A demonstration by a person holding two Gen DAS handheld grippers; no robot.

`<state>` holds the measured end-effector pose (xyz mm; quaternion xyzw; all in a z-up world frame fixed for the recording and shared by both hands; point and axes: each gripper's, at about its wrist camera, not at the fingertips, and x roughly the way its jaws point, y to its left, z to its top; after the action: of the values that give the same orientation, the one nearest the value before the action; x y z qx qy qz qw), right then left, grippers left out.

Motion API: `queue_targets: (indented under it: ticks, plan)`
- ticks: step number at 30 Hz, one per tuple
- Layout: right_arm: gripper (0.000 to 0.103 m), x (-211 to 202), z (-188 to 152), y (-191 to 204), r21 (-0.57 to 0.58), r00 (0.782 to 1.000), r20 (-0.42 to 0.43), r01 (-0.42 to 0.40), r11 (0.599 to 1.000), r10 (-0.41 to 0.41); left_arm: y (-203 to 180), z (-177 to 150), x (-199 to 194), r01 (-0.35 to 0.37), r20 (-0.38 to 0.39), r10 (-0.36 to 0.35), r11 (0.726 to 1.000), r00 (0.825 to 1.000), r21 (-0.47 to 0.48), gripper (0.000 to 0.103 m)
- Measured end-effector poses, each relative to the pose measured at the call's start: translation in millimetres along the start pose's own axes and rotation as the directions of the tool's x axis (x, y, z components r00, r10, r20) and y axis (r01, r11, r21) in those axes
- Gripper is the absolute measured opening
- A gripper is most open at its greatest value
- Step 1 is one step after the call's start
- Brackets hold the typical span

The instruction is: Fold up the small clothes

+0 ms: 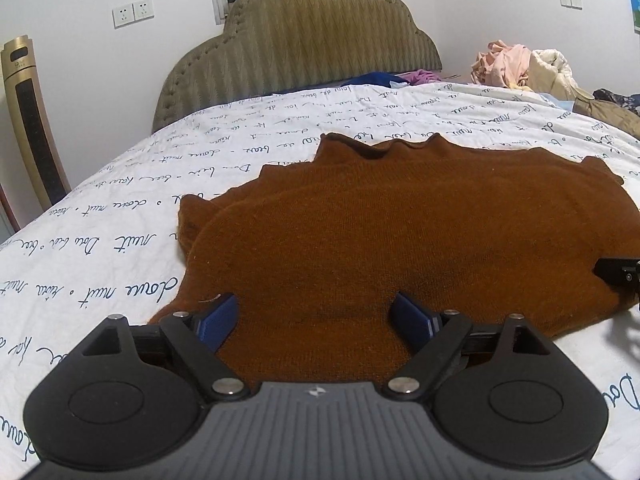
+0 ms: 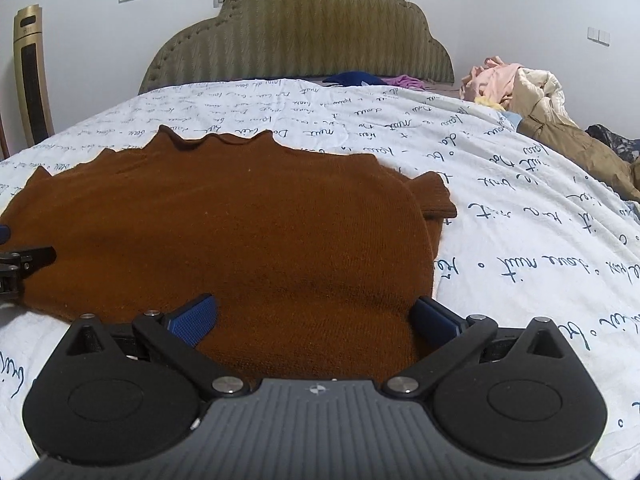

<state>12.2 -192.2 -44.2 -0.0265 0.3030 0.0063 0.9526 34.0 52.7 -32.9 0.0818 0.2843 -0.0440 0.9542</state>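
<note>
On the bed, right under both of my cameras, I am looking at a brown knit sweater (image 1: 400, 224) lying flat on the white quilt (image 1: 120, 216), its wavy collar pointing toward the headboard (image 1: 296, 40) and both sleeves already turned in over the body, a cuff poking out on each side. I am holding the left gripper (image 1: 316, 316) with its blue pads (image 1: 218, 316) spread wide over the near hem toward the sweater's left side, pinching nothing, and the right gripper (image 2: 316, 316) is sitting the same way toward the right side, jaws apart and empty, one pad just past the folded edge. I am judging the knit to be light, soft and floppy, with a fuzzy surface that should give the textured pads plenty of bite; it is likely to sag and stretch if I lift it from one point, so I am planning to pinch the near hem at both corners, catching all layers at once so the tucked sleeves do not slide out, and carry the two corners together toward the collar. I am treating the quilt as a hazard too: it is padded and loose, printed with dark script, and a pad dug too deep could be gathering it along with the hem. Around me I am seeing a gold tower fan (image 1: 28, 120) against the white wall on the left, wall sockets (image 1: 132, 12) above it, and a heap of other clothes (image 1: 520, 66) piled at the far right of the bed, well apart from my work.
</note>
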Motion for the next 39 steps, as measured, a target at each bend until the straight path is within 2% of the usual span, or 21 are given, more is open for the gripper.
queue_targets:
  ticks: [10, 25, 29, 39]
  plan:
    - [0.103, -1, 0, -1, 0.007, 1.0, 0.004, -0.005, 1.0, 0.005, -1, 0, -1, -0.007, 0.004, 0.007, 1.0, 1.0, 0.006, 0.092]
    - [0.103, 1, 0, -4, 0.036, 1.0, -0.014, -0.017, 0.999, 0.018, 11, -2, -6, 0.033, 0.035, -0.031, 0.998, 0.999, -0.056, 0.094]
    - [0.103, 3, 1, -4, 0.035, 1.0, -0.021, -0.018, 0.999, 0.019, 7, -1, -3, 0.033, 0.016, -0.033, 0.999, 0.999, -0.034, 0.099]
    - [0.103, 2, 1, -8, 0.059, 0.999, -0.014, -0.035, 0.998, 0.036, 3, -1, -2, 0.02, 0.007, -0.02, 1.0, 1.0, -0.016, 0.1]
